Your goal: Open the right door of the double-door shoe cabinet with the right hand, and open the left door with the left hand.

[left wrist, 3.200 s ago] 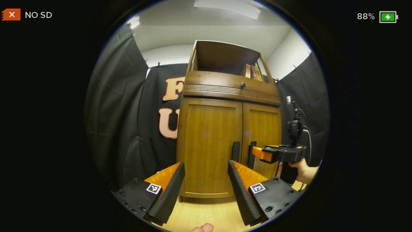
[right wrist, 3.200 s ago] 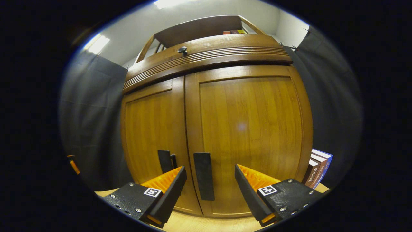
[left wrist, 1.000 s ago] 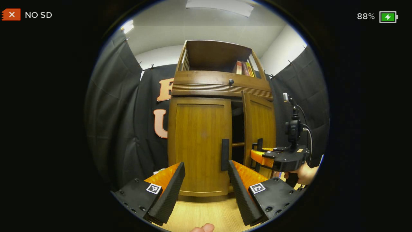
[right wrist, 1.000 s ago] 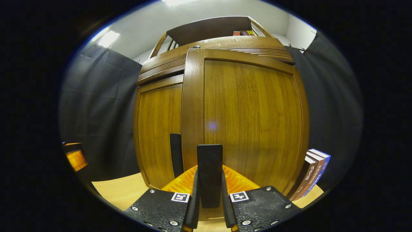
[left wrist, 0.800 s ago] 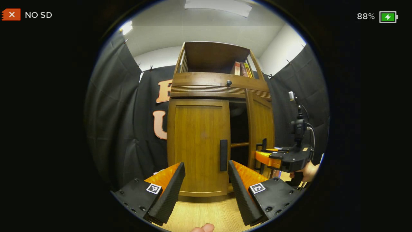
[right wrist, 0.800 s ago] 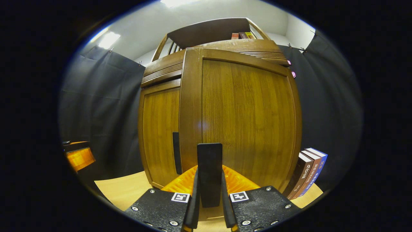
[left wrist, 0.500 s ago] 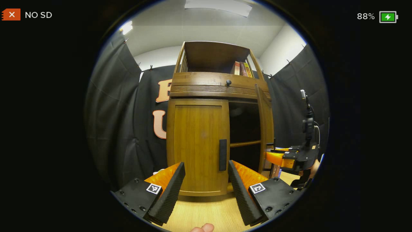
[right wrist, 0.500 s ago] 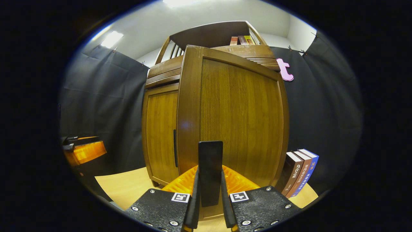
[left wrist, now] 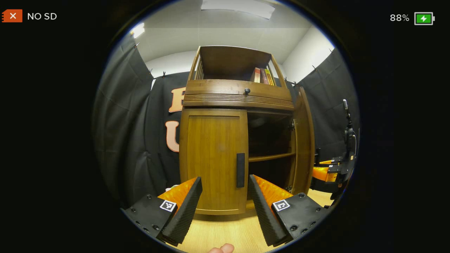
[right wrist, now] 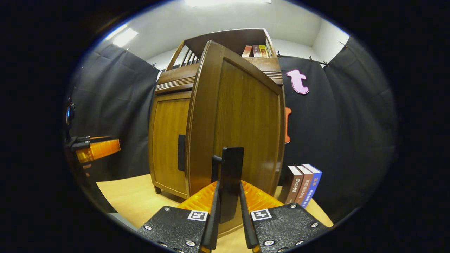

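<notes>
The wooden shoe cabinet [left wrist: 235, 95] stands on a pale table. Its right door [left wrist: 304, 140] is swung wide open, showing a dark inside with a shelf [left wrist: 269, 157]. In the right gripper view that same door [right wrist: 246, 123] fills the middle, and my right gripper [right wrist: 227, 211] is shut on its black handle [right wrist: 230, 175]. The left door [left wrist: 214, 158] is closed, its black handle [left wrist: 240, 170] a little beyond the tips of my left gripper [left wrist: 225, 189], which is open and holds nothing. Far right in the left gripper view, the right gripper [left wrist: 325, 172] is seen from the side.
Books [left wrist: 262, 75] stand in the cabinet's open top shelf above a drawer with a small knob [left wrist: 247, 90]. Three more books [right wrist: 304, 184] stand on the table right of the cabinet. The pale wooden table [left wrist: 225, 232] stretches in front.
The right gripper, shut on the handle, has pulled the right door from partly open to wide open, swinging it to the right. The left gripper has stayed open in front of the left door.
</notes>
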The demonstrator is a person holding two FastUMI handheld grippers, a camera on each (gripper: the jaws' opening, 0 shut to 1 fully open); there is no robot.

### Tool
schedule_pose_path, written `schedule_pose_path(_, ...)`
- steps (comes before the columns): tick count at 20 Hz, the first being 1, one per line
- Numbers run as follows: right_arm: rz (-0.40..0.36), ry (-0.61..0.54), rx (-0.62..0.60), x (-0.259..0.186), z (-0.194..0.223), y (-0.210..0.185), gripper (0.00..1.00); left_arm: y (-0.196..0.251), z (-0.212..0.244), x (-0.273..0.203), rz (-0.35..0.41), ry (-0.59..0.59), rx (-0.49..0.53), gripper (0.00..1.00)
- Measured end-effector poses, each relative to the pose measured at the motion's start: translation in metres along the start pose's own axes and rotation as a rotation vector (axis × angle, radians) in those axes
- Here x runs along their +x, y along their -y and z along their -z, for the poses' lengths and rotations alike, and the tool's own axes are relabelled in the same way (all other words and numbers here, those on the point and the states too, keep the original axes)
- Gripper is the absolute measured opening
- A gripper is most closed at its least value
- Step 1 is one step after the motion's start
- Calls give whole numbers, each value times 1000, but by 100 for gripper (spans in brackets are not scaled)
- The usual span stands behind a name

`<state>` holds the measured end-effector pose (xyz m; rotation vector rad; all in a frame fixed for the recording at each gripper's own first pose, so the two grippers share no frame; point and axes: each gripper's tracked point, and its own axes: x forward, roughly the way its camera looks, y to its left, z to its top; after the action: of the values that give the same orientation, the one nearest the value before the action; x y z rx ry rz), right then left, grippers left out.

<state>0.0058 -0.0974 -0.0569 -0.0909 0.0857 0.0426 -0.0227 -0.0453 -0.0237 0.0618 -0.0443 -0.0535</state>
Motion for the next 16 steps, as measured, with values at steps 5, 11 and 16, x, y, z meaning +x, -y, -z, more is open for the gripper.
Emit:
schedule_pose_path(5,43,-15,19,-12,1,25,25,7,1,1,8,0,-11,81)
schedule_pose_path(11,103,0,3,-28,2,57,20,4,1,0,4,-1,2,81)
schedule_pose_path(16,166,-4,-54,-38,4,90,16,5,0,0,10,7,6,81)
